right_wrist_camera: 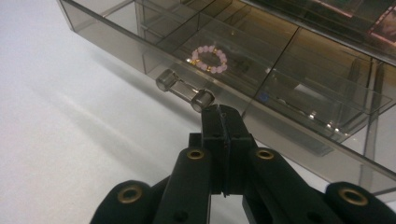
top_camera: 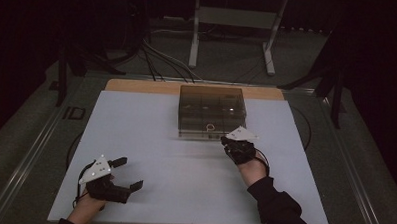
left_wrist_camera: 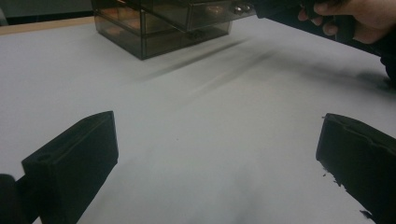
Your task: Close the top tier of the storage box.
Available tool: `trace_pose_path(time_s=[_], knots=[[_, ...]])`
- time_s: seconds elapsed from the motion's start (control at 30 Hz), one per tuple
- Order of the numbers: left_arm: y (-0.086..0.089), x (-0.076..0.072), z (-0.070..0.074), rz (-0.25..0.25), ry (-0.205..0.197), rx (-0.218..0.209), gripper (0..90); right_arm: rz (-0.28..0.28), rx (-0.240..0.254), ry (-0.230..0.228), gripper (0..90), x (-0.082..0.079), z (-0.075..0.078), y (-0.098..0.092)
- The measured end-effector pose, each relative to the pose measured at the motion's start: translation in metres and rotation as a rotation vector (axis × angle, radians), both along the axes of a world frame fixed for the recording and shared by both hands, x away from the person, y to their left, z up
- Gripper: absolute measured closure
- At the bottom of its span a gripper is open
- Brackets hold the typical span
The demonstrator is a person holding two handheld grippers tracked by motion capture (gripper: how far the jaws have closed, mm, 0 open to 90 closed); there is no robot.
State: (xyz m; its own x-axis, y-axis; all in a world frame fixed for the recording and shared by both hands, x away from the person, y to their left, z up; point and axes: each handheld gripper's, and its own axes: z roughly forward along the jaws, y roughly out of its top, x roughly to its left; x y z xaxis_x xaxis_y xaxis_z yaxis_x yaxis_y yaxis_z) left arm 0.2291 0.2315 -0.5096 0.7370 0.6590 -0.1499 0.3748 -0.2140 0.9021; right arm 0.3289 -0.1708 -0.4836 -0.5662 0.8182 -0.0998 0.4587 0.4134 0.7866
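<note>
smoky drawer box, one drawer out, bracelet inside

we've got a white desk (top_camera: 183, 191) with a smoky see-through drawer box (top_camera: 211, 111) sitting toward the far middle. our right gripper (right_wrist_camera: 219, 112) is right up at the front of it, fingers pressed flat together with nothing between them, tips just beside the clear bar handle (right_wrist_camera: 184, 90) of a drawer (right_wrist_camera: 154, 42) that's pulled out a bit. can't tell if the tips actually touch the handle. inside one of the drawer's divided compartments we can see a pink bead bracelet (right_wrist_camera: 208, 59) with a few gold beads, lying flat.

our left gripper (top_camera: 125, 173) is near the front left corner of the desk, well apart from the box, fingers spread wide and holding nothing. from its own view the box sits far off with the right hand (left_wrist_camera: 359, 21) beside it.
</note>
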Motion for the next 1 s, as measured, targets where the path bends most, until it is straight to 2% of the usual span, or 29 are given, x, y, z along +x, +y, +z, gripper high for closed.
trace_pose_path(time_s=[0.2,1.0], knots=[[0.0001,-0.0001,0.0001,0.0,0.0,-0.001,0.0,-0.013,0.003,-0.003,90.0,0.0022,-0.0011,0.0003],[-0.0002,0.0,0.0,0.0,0.001,-0.001,0.0,-0.008,0.004,0.01,90.0,0.0073,-0.0047,0.0026]])
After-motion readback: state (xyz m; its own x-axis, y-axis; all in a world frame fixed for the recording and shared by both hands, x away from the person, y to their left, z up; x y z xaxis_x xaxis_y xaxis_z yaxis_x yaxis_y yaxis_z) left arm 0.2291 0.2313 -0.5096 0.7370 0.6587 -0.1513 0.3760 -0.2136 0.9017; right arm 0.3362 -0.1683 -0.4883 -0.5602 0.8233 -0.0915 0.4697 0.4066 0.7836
